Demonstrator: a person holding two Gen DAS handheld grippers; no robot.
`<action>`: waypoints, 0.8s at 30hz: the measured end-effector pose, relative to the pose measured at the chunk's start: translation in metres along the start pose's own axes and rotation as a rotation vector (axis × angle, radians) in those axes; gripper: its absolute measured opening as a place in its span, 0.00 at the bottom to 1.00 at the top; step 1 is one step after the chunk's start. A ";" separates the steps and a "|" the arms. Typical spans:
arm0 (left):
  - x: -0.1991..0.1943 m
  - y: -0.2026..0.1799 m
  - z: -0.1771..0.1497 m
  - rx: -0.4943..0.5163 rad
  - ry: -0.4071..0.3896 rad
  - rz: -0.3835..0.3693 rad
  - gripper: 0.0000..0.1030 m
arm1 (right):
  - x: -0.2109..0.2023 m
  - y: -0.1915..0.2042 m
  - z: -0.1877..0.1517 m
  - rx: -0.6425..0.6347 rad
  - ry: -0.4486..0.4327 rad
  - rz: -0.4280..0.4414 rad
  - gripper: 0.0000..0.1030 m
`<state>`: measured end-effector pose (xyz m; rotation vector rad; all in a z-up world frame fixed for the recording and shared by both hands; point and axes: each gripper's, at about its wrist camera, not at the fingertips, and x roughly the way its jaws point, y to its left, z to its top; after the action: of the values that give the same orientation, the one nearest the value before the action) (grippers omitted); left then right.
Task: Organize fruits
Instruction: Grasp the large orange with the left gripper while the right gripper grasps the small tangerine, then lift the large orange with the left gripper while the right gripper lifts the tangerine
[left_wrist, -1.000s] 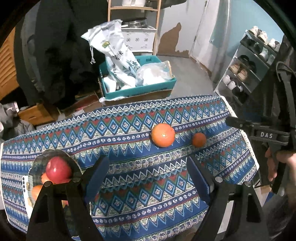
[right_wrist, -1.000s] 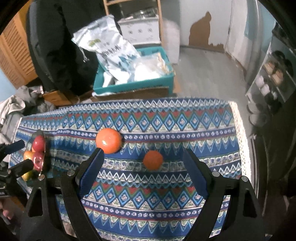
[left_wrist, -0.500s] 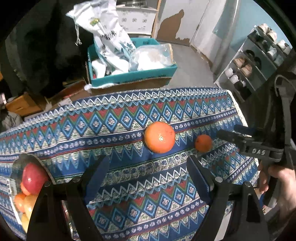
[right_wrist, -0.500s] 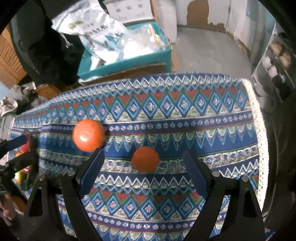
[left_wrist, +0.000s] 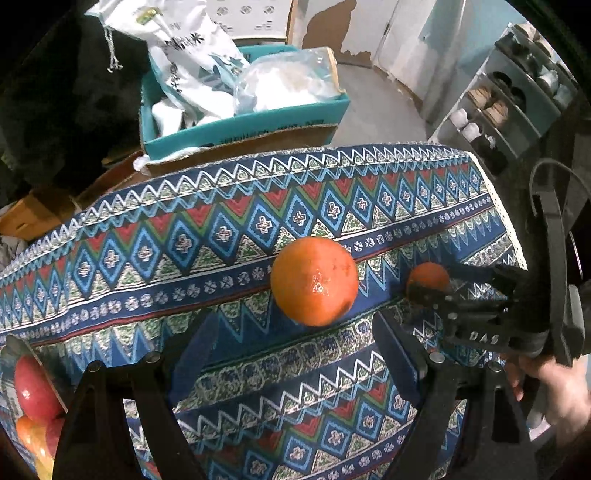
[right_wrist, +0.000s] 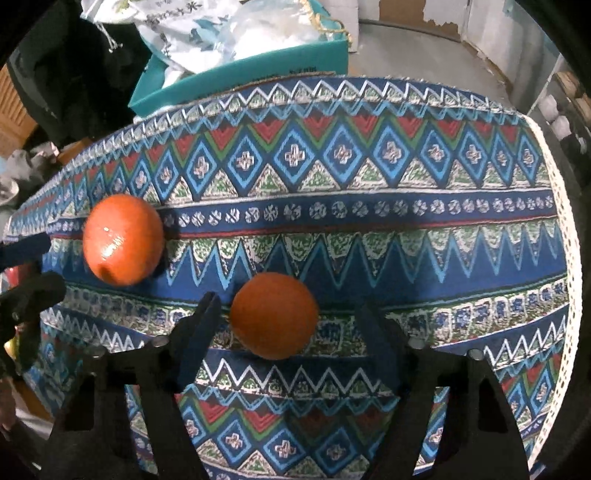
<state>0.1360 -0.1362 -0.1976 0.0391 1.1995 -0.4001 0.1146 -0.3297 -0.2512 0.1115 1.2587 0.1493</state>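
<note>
My patterned tablecloth (right_wrist: 369, 221) carries a large orange (left_wrist: 314, 280) and a small orange (right_wrist: 273, 315). My right gripper (right_wrist: 288, 328) straddles the small one, spread wide; my left gripper (left_wrist: 295, 354) gapes empty just before the large one.

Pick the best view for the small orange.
Right wrist view: the small orange sits whole and near centre, between the open right tool fingers. In the left wrist view it is small, far right, partly hidden behind the right tool.
</note>
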 end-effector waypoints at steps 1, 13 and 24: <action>0.004 -0.001 0.002 0.000 0.006 -0.005 0.84 | 0.002 0.000 -0.001 0.001 -0.002 -0.002 0.61; 0.038 -0.014 0.017 0.012 0.035 -0.018 0.84 | -0.004 -0.010 0.002 0.035 -0.056 -0.009 0.45; 0.068 -0.017 0.019 -0.012 0.078 -0.022 0.81 | -0.022 -0.018 0.002 0.032 -0.080 -0.011 0.45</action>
<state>0.1685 -0.1752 -0.2492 0.0311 1.2806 -0.4140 0.1106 -0.3517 -0.2327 0.1369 1.1818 0.1145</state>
